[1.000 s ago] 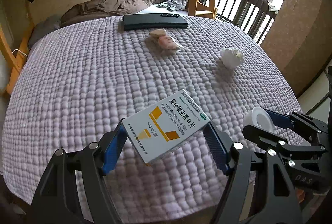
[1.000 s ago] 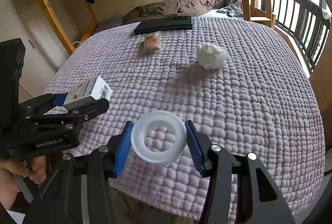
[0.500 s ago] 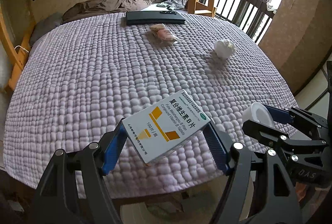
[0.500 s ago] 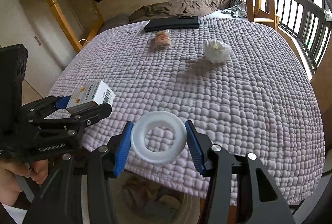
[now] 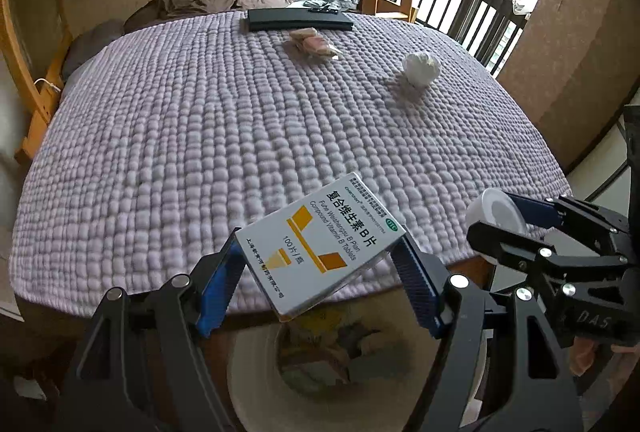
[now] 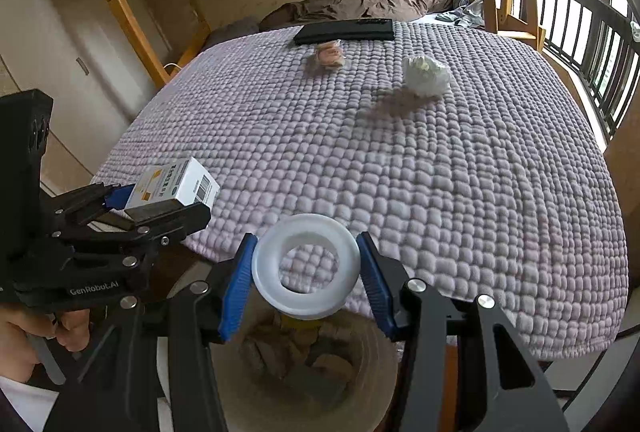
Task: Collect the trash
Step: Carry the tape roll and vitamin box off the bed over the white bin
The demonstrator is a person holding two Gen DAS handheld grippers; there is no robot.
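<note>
Looking along the left gripper [image 5: 320, 268], its blue-padded jaws are clamped on the two ends of a white medicine box [image 5: 320, 244] with yellow marks, held tilted past the near edge of the bed [image 5: 200, 135] and above a round waste bin [image 5: 256, 384] on the floor. A crumpled tissue [image 5: 420, 68] and a small snack wrapper [image 5: 313, 41] lie well apart from the box on the lilac quilt, the wrapper just in front of a flat black case [image 5: 298, 19]. At the right edge, the right gripper [image 5: 508, 228] carries a white ring [image 5: 496, 213].

Seen from the right wrist, that gripper [image 6: 306, 268] pinches the ring [image 6: 306, 268] between its pads, directly over the bin [image 6: 376, 364], which already holds crumpled paper. To the left, the other gripper [image 6: 160, 203] grips the box [image 6: 176, 183], a hand [image 6: 24, 336] around its handle. The tissue [image 6: 426, 75] and the wrapper [image 6: 328, 55] rest far up the quilt.
</note>
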